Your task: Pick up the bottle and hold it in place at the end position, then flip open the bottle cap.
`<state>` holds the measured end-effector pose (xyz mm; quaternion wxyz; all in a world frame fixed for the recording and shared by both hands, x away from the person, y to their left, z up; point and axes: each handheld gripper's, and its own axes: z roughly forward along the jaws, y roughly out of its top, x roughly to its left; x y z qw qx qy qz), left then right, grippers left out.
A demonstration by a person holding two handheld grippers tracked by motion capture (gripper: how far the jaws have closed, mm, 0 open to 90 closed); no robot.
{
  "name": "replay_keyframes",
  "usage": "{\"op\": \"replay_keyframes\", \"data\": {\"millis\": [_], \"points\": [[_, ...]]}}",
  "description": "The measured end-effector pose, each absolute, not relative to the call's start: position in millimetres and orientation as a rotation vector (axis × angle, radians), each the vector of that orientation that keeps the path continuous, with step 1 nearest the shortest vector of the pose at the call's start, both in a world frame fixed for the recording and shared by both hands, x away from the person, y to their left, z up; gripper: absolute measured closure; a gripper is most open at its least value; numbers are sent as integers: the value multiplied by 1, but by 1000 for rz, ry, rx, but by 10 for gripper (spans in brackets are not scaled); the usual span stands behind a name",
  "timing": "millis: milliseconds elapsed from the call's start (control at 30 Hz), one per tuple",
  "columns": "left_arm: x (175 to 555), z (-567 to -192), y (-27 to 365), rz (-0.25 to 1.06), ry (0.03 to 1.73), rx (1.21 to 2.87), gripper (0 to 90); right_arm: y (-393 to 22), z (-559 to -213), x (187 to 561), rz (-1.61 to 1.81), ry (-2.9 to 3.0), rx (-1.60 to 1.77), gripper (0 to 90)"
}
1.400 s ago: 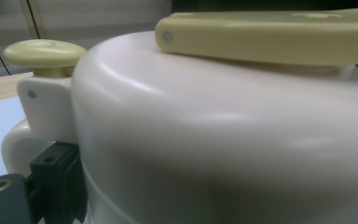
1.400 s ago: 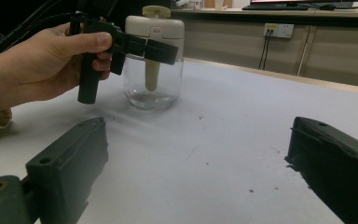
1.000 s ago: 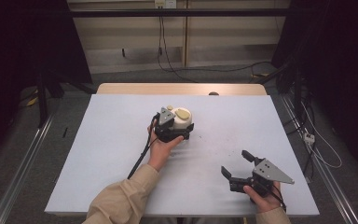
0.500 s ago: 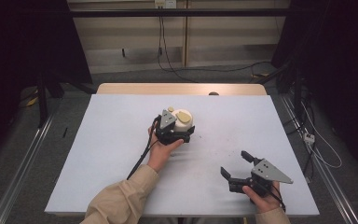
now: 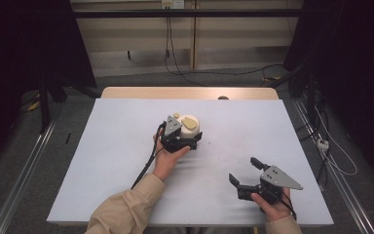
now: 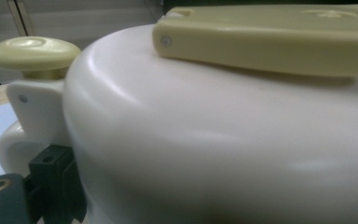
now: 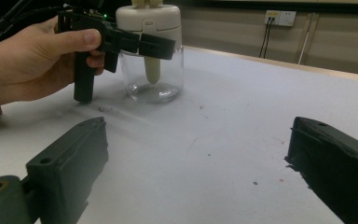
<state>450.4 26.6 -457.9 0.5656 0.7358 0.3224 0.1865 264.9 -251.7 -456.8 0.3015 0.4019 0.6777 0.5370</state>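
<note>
Item: jar (image 7: 151, 77), clear glass body with a white domed lid (image 6: 223, 140). The lid carries a pale yellow knob (image 6: 32, 52) at one side and a flat pale yellow plate (image 6: 279, 39) on top. A pale spout or stem hangs from the lid into the glass. Location: upright on the counter (image 5: 102, 161), about midway between its left and right edges and somewhat toward the far edge.

Left claw (image 5: 179, 139): closed around the jar at the lid's lower band, one jaw reaching across the front of the glass in the right gripper view. The grip sits high, probably to steady the jar by its rigid lid, not the smooth glass. The left hand (image 7: 37, 60) wraps the handle, thumb on top.

Right claw (image 5: 246, 175): jaws spread wide, holding nothing, resting low near the counter's near edge and toward its right corner, well apart from the jar. It points toward the jar, likely kept ready to work the knob or lid while the other holds.

Counter surface: pale, with faint smudges and specks between the jar and the right claw.
</note>
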Motion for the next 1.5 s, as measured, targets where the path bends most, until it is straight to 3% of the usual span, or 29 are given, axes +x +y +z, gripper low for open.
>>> {"op": "replay_keyframes", "data": {"millis": [1500], "points": [[450, -458, 27, 436, 761, 1730, 62, -224, -443, 309, 1425, 1879, 1110, 44]]}}
